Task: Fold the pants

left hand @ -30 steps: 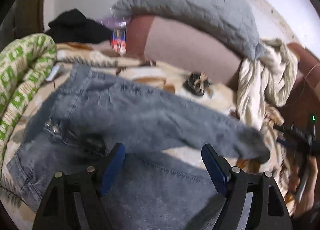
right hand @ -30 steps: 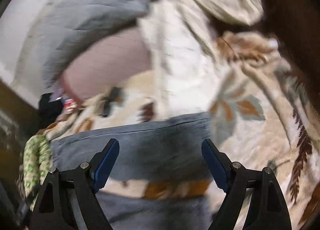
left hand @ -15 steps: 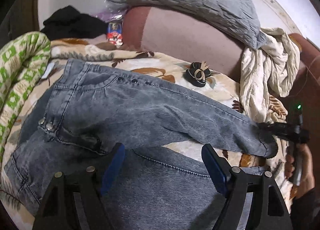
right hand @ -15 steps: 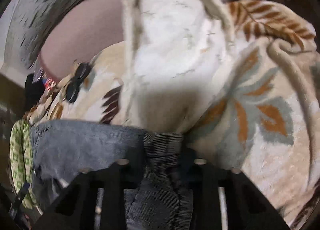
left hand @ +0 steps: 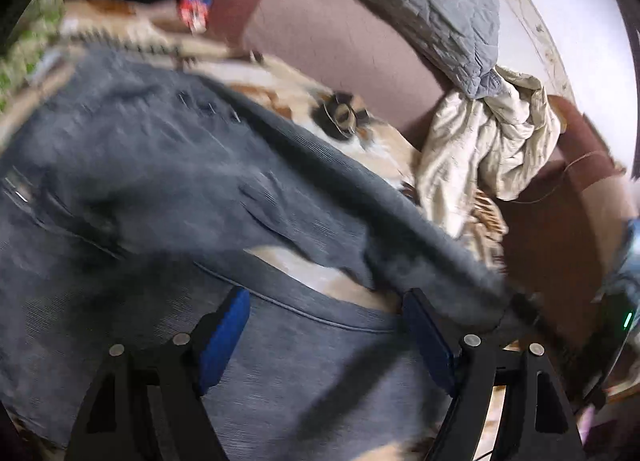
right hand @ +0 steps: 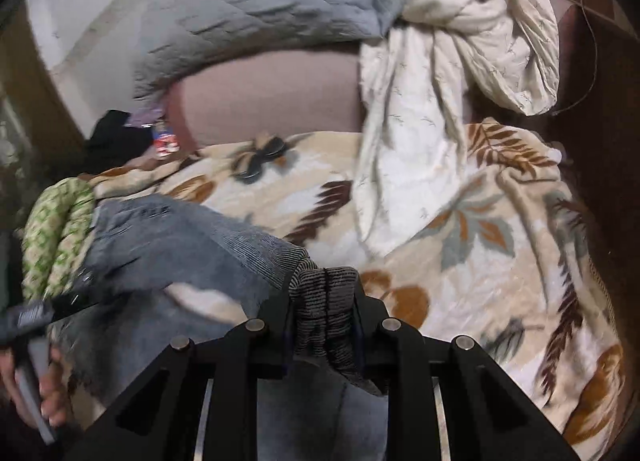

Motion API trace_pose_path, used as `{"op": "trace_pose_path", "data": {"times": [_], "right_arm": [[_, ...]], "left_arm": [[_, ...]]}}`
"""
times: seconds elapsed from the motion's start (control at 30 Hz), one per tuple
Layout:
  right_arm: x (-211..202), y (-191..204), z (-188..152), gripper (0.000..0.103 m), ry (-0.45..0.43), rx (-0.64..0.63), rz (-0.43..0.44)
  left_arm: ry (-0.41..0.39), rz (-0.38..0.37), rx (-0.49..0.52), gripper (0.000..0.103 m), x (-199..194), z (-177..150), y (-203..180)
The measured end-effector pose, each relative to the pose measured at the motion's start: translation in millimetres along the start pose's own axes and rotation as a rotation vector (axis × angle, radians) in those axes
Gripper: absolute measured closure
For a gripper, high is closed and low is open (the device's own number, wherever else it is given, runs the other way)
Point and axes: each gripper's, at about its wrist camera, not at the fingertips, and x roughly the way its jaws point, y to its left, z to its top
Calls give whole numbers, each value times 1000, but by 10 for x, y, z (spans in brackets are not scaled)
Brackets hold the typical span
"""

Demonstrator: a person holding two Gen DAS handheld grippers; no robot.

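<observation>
Grey corduroy pants [left hand: 168,189] lie spread on a leaf-patterned blanket [right hand: 460,221], waist at the left, legs running right. My left gripper [left hand: 326,325] is open and empty, hovering over the near leg. My right gripper [right hand: 322,301] is shut on the hem of the far leg [right hand: 324,293] and holds it lifted off the blanket; the leg stretches left from it [right hand: 192,237]. In the left wrist view that leg end [left hand: 460,269] rises toward the right edge.
A grey quilted pillow [left hand: 420,1] and a cream crumpled sheet [left hand: 492,141] rest against the brown headboard [left hand: 340,49]. A dark hair clip [left hand: 340,117] lies on the blanket. A green patterned cloth [right hand: 56,237] lies at the left.
My right gripper closed on the far leg's hem and has lifted and pulled it toward the near leg. My left gripper stays open and has shifted slightly over the pants.
</observation>
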Motion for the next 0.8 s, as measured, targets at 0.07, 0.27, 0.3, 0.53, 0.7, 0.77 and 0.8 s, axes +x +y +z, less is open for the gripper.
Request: {"op": "trace_pose_path", "data": {"times": [0.07, 0.27, 0.3, 0.53, 0.7, 0.77, 0.8], "right_arm": [[-43, -6, -123, 79, -4, 15, 21], [-76, 96, -334, 79, 9, -67, 91], [-109, 101, -342, 79, 2, -77, 119], [-134, 220, -506, 79, 26, -197, 173], [-152, 385, -651, 79, 43, -293, 198], [-120, 407, -702, 79, 57, -305, 197], [-111, 402, -719, 79, 62, -303, 195]], "left_arm": [[54, -53, -46, 21, 166, 43, -42], [47, -16, -96, 21, 487, 278, -221], [55, -18, -112, 21, 548, 300, -221], [51, -7, -169, 21, 708, 373, -161], [67, -8, -215, 81, 799, 457, -64], [80, -6, -231, 99, 775, 448, -10], [67, -12, -241, 100, 726, 431, 14]]}}
